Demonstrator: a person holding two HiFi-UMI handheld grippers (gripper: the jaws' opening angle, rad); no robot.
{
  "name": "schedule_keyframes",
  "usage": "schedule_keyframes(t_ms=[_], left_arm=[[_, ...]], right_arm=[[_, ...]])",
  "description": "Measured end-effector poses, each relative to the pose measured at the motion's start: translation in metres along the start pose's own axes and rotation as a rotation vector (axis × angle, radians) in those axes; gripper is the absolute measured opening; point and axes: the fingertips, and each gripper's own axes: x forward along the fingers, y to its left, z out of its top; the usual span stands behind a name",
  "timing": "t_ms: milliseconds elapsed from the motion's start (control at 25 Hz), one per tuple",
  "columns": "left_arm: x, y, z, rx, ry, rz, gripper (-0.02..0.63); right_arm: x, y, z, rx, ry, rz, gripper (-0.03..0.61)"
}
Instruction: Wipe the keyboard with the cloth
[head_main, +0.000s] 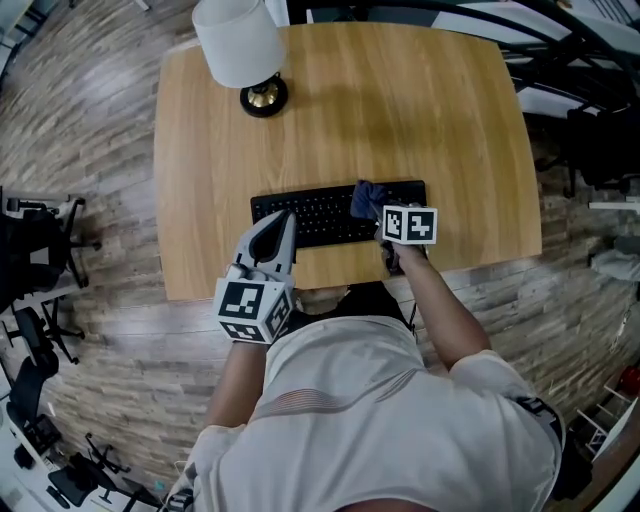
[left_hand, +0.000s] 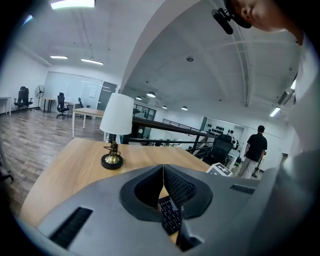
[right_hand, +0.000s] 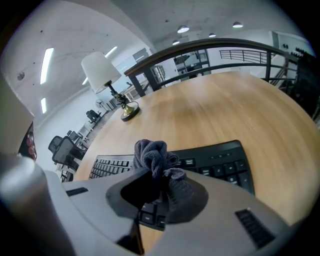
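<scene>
Room: open office is spreading out around me, plank flooring (head_main: 90, 120) running under the table and chairs (head_main: 40, 250) standing off to the left.
Table (head_main: 440, 110): pale wood top is carrying everything, and I am working at its near edge.
Keyboard (head_main: 310, 212): black, lying flat along that near edge with its long side facing me.
Lamp (head_main: 240, 45): white-shaded, standing at the far left corner, well apart from the keyboard, so it is not crowding any stroke.
Left gripper (left_hand: 163, 172): jaws are pressing together with nothing between them, and it is hovering over the keyboard's left end. I am judging it best used there as a steadying hold, so the board is not sliding under the wipe.
Right gripper (right_hand: 159, 176): jaws are clamping the cloth over the keyboard's right half.
Cloth (right_hand: 152, 152): dark and bunched into a knot, sticking out past the jaw tips. Whether it is touching the keys (right_hand: 220, 167) I cannot tell. I am aiming for fabric only to be meeting them, dragging along the rows under light pressure and keeping hard jaw tips off the keycaps.
</scene>
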Motion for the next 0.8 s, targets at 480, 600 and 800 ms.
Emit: schedule_keyframes(t_ms=[480, 600, 800], left_arm=[[0.037, -0.047, -0.009, -0.007, 0.017, -0.047, 0.015], [0.039, -0.052, -0.008, -0.006, 0.015, -0.058, 0.015], [0.029, -0.049, -0.007, -0.005, 0.022, -0.066, 0.015]], right_arm=[[-0.050, -0.125, 0.009, 0.085, -0.050, -0.149, 0.120], [-0.060, -0.145, 0.007, 0.107, -0.061, -0.188, 0.120], [-0.072, -0.159, 0.005, 0.137, -0.094, -0.253, 0.120]])
